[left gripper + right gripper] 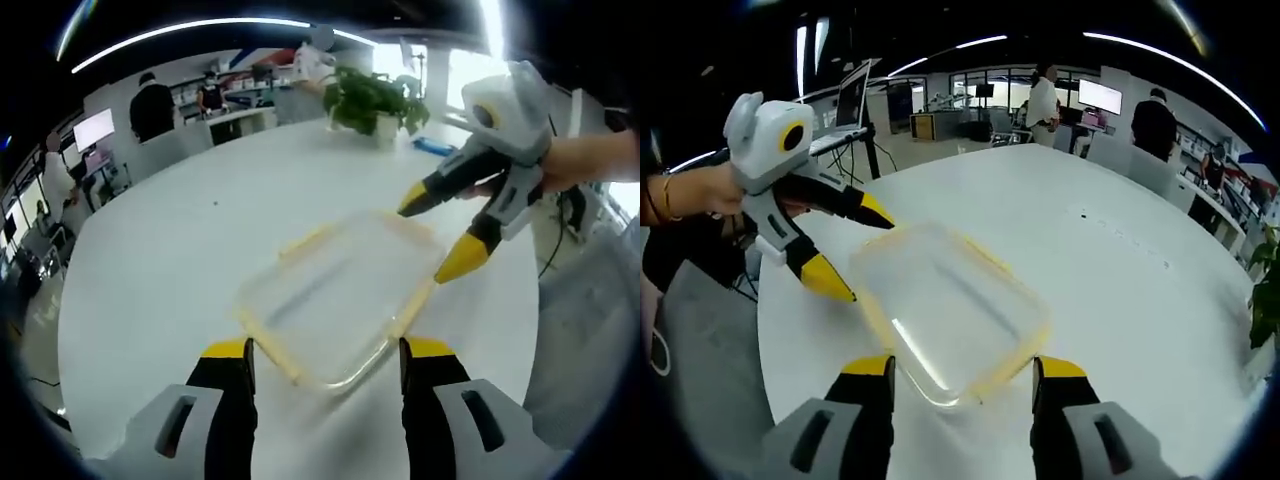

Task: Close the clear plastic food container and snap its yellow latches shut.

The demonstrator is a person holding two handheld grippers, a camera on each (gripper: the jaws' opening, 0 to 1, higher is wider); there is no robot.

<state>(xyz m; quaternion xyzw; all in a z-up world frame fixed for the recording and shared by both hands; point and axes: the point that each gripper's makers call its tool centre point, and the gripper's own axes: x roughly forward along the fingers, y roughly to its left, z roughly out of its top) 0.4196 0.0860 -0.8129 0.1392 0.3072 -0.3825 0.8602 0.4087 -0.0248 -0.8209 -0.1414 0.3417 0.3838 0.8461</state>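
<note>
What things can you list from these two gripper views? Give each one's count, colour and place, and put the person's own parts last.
Food container: one, clear with yellow rim and latches, lid on, on the table between the two grippers.
Table: one, white, round-edged, under the container.
Potted plant: one, green leaves in a white pot, at the table's far side.
Monitors: at least two, lit, in the background.
People: several, standing in the background office.
Ceiling lights: several white strips overhead.
Left gripper: one, grey with yellow-and-black jaws, open, at the container's near edge.
Right gripper: one, same colours, open, at the opposite edge.
Hand: holds the right gripper.
</note>
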